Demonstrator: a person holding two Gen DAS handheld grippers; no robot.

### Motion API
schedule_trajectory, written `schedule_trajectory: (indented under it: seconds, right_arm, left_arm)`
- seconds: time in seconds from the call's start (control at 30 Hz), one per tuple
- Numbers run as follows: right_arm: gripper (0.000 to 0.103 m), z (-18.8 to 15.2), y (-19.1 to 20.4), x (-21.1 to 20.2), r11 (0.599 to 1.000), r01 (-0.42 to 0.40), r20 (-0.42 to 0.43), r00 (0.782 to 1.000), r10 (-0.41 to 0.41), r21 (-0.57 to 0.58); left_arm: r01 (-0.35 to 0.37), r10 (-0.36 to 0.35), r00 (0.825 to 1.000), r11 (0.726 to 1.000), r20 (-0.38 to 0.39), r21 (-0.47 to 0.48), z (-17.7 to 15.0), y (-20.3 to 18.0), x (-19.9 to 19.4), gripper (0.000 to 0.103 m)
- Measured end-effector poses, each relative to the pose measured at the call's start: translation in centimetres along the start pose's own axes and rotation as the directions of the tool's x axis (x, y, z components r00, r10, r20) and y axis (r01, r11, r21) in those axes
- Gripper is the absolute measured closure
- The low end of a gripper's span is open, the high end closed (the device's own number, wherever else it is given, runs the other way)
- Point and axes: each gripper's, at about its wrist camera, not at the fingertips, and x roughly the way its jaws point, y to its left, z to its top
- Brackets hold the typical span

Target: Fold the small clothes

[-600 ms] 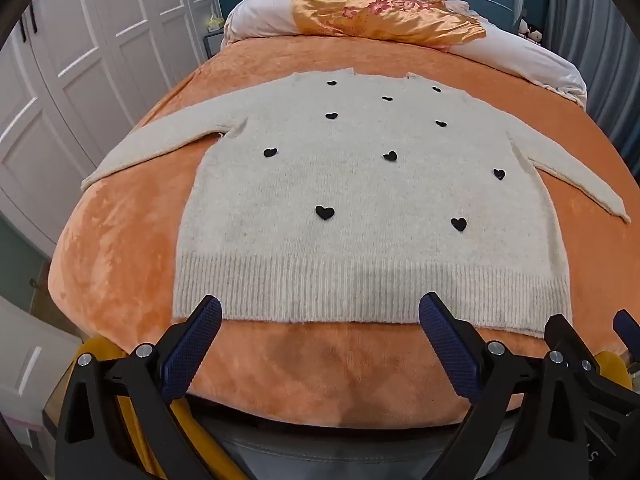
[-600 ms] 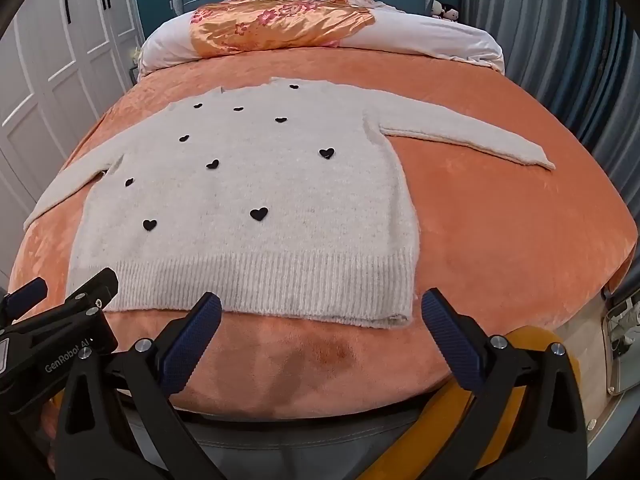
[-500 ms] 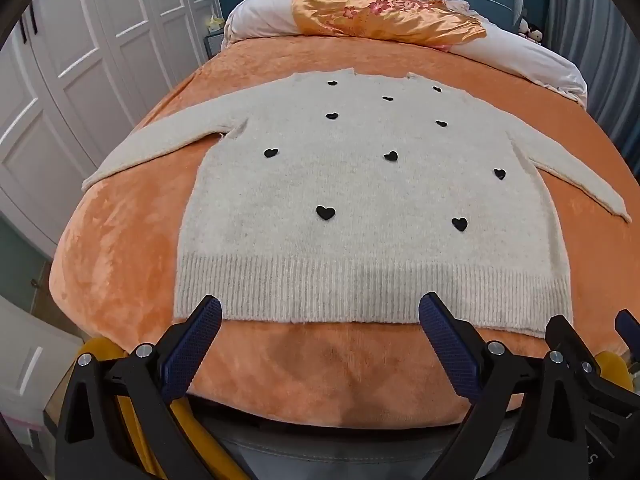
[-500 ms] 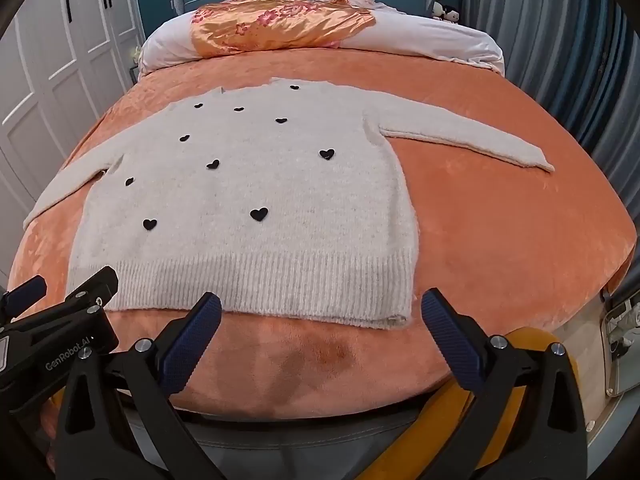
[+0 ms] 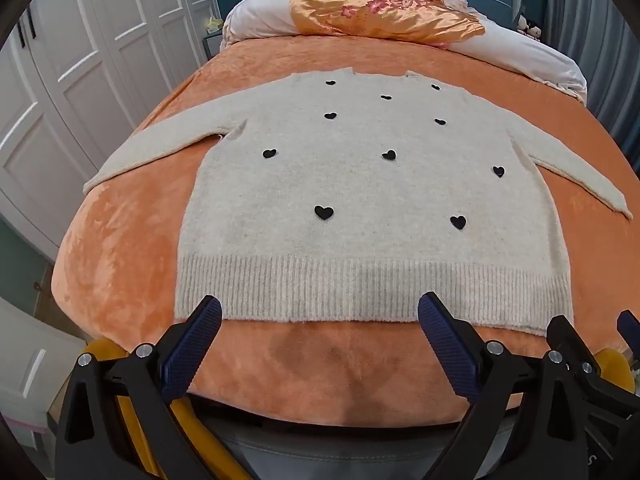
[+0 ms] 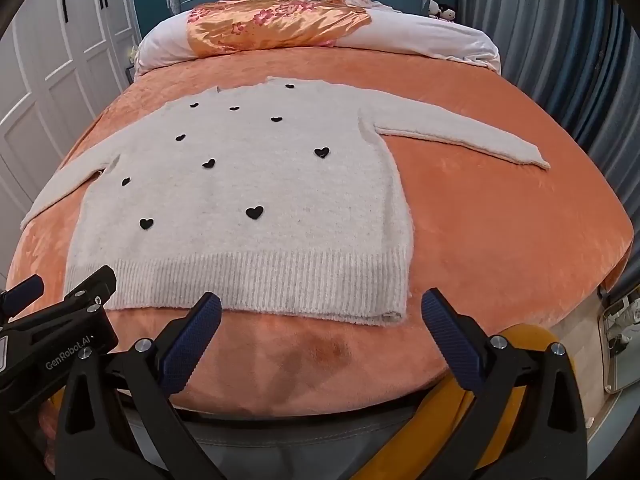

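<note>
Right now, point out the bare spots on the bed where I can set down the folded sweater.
The widest bare blanket lies right of the sweater, below its right sleeve. A narrower strip runs left of the body, under the left sleeve. The middle is covered, and the pillows crowd the head end.

cream sweater (image 6: 256, 200) with little black hearts spread flat on the orange blanket (image 6: 500, 232), sleeves out, right gripper (image 6: 320, 320) wide open just short of the ribbed hem, left gripper (image 6: 60, 312) poking in alongside
</note>
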Motion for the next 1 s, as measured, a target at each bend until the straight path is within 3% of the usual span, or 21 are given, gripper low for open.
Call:
schedule_trajectory:
  seconds: [1.0]
  right_arm:
    - [0.005, -0.37, 0.04, 0.29, 1.000, 0.003, -0.015, 1.000, -0.003, 0.005]
  left_arm:
    - [-0.006, 0.006, 1.000, 1.000, -0.007, 0.004, -0.24, 0.15, -0.19, 0.007]
